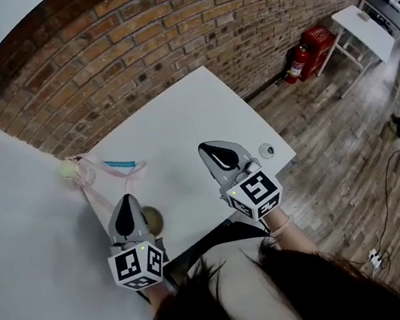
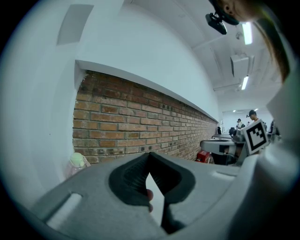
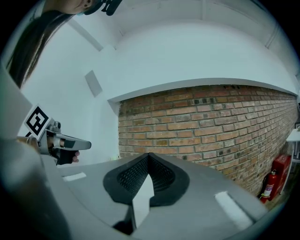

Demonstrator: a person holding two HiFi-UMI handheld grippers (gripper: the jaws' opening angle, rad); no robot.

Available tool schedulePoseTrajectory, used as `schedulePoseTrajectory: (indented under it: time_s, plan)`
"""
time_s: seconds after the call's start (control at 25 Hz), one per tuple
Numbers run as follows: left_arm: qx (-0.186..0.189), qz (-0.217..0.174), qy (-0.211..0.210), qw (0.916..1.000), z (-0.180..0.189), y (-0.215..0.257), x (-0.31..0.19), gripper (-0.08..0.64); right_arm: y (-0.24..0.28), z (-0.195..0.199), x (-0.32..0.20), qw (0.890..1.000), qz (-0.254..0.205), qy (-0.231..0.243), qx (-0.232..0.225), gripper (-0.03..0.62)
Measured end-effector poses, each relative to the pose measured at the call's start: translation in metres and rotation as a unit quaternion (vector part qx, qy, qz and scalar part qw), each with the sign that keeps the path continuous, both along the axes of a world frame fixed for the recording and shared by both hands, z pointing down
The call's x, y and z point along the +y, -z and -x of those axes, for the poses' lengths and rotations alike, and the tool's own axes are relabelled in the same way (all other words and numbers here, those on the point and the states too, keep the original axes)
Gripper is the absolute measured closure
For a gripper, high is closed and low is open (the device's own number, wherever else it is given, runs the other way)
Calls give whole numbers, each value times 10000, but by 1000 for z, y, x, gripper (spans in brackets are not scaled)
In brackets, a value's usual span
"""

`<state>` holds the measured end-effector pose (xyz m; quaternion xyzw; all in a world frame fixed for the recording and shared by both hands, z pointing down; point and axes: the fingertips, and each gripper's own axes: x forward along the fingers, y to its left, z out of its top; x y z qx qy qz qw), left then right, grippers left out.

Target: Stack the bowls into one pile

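Station: white table (image 1: 179, 121) set against a brick wall (image 1: 166, 34); wooden floor (image 1: 335, 165) to the person's right.

Left gripper (image 1: 126, 199): held over the near left part of the table; in the left gripper view its (image 2: 150, 154) jaws meet at the tips, with only white tabletop showing in the wedge below them; closed, nothing gripped; a small pinkish shape at the lower edge of that wedge cannot be identified.

Right gripper (image 1: 205, 148): held over the middle of the table, well apart from the left one; in the right gripper view its (image 3: 149, 154) jaws also touch at the tips, bare white surface behind; closed and empty.

Task item: one olive-brown bowl (image 1: 152, 218) sits on the table near the near edge, just beside the left gripper on its right side, partly hidden by it; whether it is a single bowl or several nested cannot be told.

Other items: a clear pinkish object with a pale green round top (image 1: 66, 169) at the far left of the table, its kind unclear; a blue strip (image 1: 119, 164) just beside it; a small round object (image 1: 266, 151) near the right edge of the table; a red fire extinguisher (image 1: 297, 64) standing at the foot of the wall.
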<state>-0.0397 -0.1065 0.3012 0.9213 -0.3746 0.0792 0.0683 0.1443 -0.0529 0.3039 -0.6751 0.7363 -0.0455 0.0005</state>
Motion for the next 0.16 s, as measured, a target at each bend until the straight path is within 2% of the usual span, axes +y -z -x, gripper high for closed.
schedulePoseTrajectory:
  time_s: [0.16]
  plan:
    - [23,6,3,10000,-1,1,-1,560,-1,-1,0,10000,40,9,4,592]
